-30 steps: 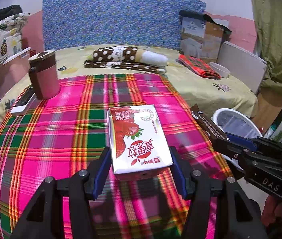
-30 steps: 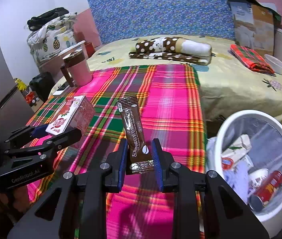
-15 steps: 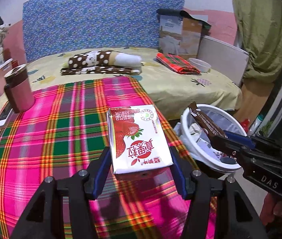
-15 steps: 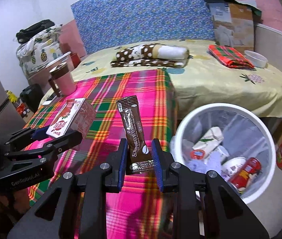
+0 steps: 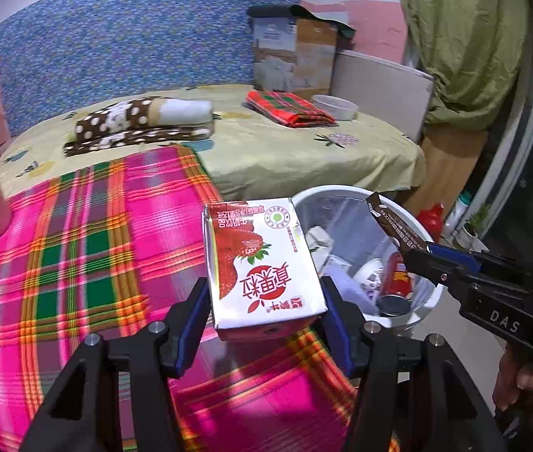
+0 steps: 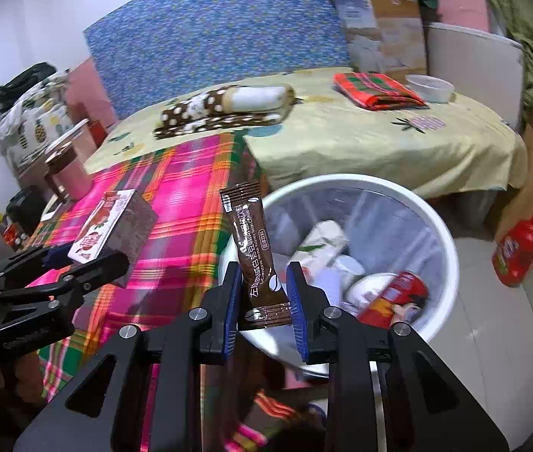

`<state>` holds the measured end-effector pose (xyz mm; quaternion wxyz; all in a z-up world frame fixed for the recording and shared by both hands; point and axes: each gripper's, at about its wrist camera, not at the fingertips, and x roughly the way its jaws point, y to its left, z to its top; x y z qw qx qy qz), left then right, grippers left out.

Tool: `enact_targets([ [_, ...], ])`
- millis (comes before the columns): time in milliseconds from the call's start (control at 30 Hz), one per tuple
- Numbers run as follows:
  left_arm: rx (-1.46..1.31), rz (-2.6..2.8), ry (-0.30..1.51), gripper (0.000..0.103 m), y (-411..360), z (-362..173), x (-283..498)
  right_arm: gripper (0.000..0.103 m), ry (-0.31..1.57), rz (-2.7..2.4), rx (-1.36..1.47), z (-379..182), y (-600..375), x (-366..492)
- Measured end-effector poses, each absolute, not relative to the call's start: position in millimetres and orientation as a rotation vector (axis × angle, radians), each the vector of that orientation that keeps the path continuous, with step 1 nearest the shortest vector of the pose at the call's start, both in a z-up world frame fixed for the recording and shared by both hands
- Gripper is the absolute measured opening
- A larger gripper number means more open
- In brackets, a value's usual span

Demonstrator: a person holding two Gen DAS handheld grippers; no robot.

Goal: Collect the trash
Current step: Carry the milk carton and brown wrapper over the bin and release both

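A bed point(image 5: 304, 150) with blue headboard point(image 5: 134, 45) beside green curtain point(image 5: 466, 37).

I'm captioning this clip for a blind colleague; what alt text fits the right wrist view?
The right gripper pinches a brown coffee sachet upright above a white bin that holds a red can and paper waste. At left, the left gripper holds a strawberry milk carton over the pink plaid cloth.

Two wrist views, angled down (shared: bin point(image 5: 345, 191), bed point(image 6: 379, 139))
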<state>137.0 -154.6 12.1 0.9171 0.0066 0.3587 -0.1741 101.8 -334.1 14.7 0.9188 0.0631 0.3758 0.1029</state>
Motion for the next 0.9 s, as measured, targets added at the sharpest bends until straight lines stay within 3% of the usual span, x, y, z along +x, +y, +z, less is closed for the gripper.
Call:
enact_targets([
  [800, 0.052, -0.485, 0.816, 0.059, -217, -9, 167, 0.028, 0.887, 0.132, 0.173, -18, -381, 117],
  [900, 0.053, -0.497, 0.822, 0.059, -221, -11, 168, 0.033, 0.887, 0.138, 0.171, -19, -382, 117],
])
